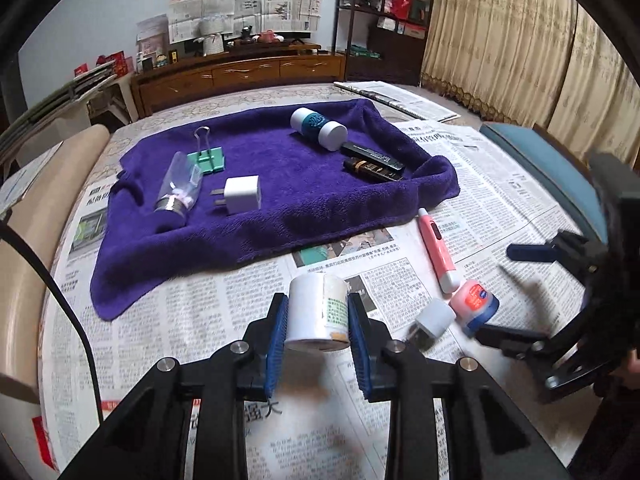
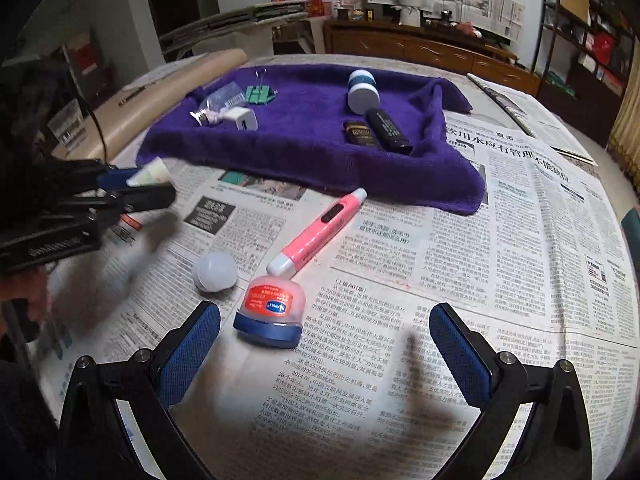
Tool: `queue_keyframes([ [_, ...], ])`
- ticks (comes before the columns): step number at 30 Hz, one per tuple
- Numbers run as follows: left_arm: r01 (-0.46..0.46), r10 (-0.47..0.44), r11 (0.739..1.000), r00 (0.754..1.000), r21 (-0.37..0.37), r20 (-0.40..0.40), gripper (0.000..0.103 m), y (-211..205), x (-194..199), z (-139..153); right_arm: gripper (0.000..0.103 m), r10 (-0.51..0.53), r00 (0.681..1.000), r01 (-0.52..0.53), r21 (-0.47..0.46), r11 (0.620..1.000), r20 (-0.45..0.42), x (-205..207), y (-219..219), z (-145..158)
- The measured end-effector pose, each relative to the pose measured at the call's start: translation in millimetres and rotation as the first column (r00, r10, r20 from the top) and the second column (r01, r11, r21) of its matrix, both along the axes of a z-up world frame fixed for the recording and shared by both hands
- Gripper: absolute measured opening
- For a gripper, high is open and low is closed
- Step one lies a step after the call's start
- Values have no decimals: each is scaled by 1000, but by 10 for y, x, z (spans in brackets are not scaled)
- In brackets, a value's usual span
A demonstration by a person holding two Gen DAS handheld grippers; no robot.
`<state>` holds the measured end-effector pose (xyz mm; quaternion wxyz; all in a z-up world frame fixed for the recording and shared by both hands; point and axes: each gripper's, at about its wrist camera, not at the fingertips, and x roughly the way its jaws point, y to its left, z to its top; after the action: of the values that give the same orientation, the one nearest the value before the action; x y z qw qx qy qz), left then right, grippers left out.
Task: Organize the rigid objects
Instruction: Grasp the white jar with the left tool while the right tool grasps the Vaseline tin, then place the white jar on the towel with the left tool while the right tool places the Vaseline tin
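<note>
Right now the left tongs (image 1: 318, 316) are clamped on a white cylindrical bottle (image 1: 317, 312), its sides pressed between the two blue pads, held above the newspaper-covered tabletop (image 1: 208, 320). The right tongs (image 2: 325, 344) stand wide apart with nothing between them, hovering just behind a small pink jar with a blue lid (image 2: 270, 314) that lies tipped on the newspaper. Just beside the jar lie a small white bulb-like piece (image 2: 216, 272) and a pink-and-white pen-shaped device (image 2: 316, 232). Farther back, a purple towel (image 1: 280, 184) carries a white plug adapter (image 1: 241, 194), a green binder clip (image 1: 208, 156), a clear tube (image 1: 178, 188), a white-and-teal bottle (image 1: 318, 128) and two dark tubes (image 1: 374, 162).
</note>
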<state>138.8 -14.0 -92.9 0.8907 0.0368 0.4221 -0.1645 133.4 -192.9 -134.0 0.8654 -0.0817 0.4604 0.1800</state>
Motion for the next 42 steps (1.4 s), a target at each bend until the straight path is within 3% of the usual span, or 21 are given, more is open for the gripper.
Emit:
queue_keyframes([
  [10, -30, 29, 998, 1000, -55, -11, 28, 165, -93, -40, 101, -49, 999, 50, -77, 996, 5, -75, 172, -123],
  [25, -49, 47, 989, 999, -140, -17, 28, 329, -211, -32, 99, -138, 990, 140, -47, 989, 27, -84, 217, -158],
  [27, -54, 53, 988, 999, -148, -14, 28, 358, -219, -18, 94, -128, 991, 129, -45, 991, 29, -104, 235, -140],
  [28, -57, 55, 987, 998, -151, -14, 28, 371, -225, -13, 86, -131, 991, 132, -42, 990, 38, -125, 243, -124],
  [31, -65, 63, 985, 998, -159, -16, 28, 396, -229, -14, 61, -121, 991, 123, -33, 992, 57, -173, 275, -91],
  [33, -66, 64, 985, 998, -160, -20, 28, 402, -232, -19, 37, -123, 990, 124, -20, 992, 68, -180, 260, -77],
  [42, -87, 87, 983, 996, -163, -9, 28, 496, -226, 16, 37, -131, 991, 129, 48, 990, 22, -142, 150, -30],
])
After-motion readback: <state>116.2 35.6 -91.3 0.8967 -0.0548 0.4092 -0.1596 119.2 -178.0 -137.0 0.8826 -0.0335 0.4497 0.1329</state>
